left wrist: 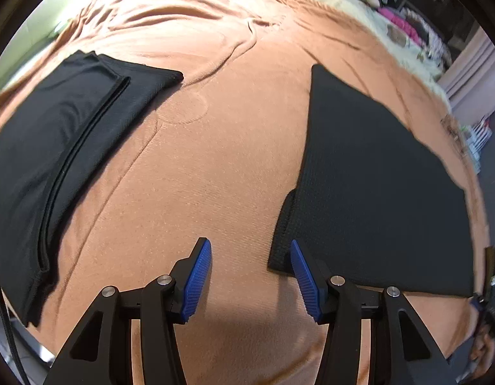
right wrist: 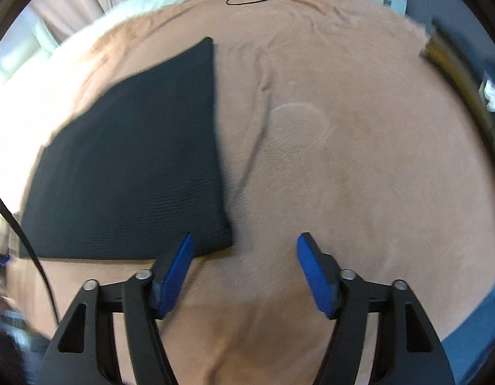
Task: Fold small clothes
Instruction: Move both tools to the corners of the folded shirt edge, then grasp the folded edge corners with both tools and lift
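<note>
two black garments (left wrist: 375, 176) (left wrist: 55, 160) lie on orange blanket (left wrist: 199, 160); left tool (left wrist: 250, 276) and right tool (right wrist: 244, 272) gape empty.

Two black garments (left wrist: 375, 176) (left wrist: 55, 160) on an orange-brown blanket (left wrist: 199, 176).

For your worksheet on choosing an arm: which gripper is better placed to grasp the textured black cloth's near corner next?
Probably the left gripper: it is open, and one of its fingers already overlaps the textured black cloth at its near corner. The right gripper, also open, sits mostly over bare blanket.
</note>
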Demonstrator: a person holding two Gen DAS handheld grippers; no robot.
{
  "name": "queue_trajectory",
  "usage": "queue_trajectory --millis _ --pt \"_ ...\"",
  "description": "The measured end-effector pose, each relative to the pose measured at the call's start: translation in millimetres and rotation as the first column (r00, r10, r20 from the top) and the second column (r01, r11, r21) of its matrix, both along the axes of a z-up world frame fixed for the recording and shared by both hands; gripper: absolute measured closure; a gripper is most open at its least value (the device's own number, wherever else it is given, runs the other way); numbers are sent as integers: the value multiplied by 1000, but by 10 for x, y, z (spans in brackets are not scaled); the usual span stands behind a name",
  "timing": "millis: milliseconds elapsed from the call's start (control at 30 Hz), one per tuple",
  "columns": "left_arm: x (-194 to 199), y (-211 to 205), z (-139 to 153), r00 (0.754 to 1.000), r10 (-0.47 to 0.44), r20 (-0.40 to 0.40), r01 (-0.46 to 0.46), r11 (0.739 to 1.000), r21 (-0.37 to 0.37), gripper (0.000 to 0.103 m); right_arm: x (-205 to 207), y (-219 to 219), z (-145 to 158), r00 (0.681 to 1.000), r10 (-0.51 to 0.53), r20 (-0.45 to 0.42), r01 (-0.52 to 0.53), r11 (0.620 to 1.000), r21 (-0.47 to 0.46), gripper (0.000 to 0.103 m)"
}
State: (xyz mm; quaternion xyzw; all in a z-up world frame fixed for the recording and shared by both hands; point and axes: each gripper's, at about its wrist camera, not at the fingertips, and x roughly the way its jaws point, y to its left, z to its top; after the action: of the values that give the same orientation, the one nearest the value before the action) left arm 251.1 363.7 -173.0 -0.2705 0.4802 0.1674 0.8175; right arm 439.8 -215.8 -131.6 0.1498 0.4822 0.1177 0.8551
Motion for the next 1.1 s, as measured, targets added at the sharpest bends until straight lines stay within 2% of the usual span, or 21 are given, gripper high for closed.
queue_trajectory --millis 167,233,333,433,533,700,833,900,967,1100 --pt "-18 11 -105 998 26 59 -17 989 -148 49 -88 -182 -78 1000 9 -17 -6 985 171 50" --pt "-7 -55 -146 997 28 69 -15 983 -181 49 -90 -259 -162 999 6 -41 5 968 252 58" --pt "14 -14 -227 996 50 79 -28 965 -261 49 -79 -328 -260 998 -13 -62 33 944 327 60" --pt "-10 -17 -263 994 70 88 -40 953 -302 49 -74 -458 -355 996 -45 -77 72 912 404 62" --pt "-39 -5 -324 989 112 98 -66 919 -388 50 -38 -523 -433 995 -65 -80 95 882 461 63" --pt "-100 45 -361 975 182 129 -107 889 -446 50 -47 -551 -584 991 -110 -74 132 830 542 70" --pt "-219 83 -383 945 271 184 -135 833 -536 57 -110 -547 -776 985 -157 -66 164 780 603 70" --pt "-285 51 -379 926 295 236 -104 801 -590 57 -170 -524 -845 983 -172 -56 169 759 629 70" --pt "-269 1 -350 928 283 242 -97 810 -578 57 -271 -556 -873 985 -171 -36 154 748 646 70" --pt "-225 -97 -309 944 243 225 -93 846 -525 57 -265 -458 -1040 986 -158 -48 152 759 633 70"
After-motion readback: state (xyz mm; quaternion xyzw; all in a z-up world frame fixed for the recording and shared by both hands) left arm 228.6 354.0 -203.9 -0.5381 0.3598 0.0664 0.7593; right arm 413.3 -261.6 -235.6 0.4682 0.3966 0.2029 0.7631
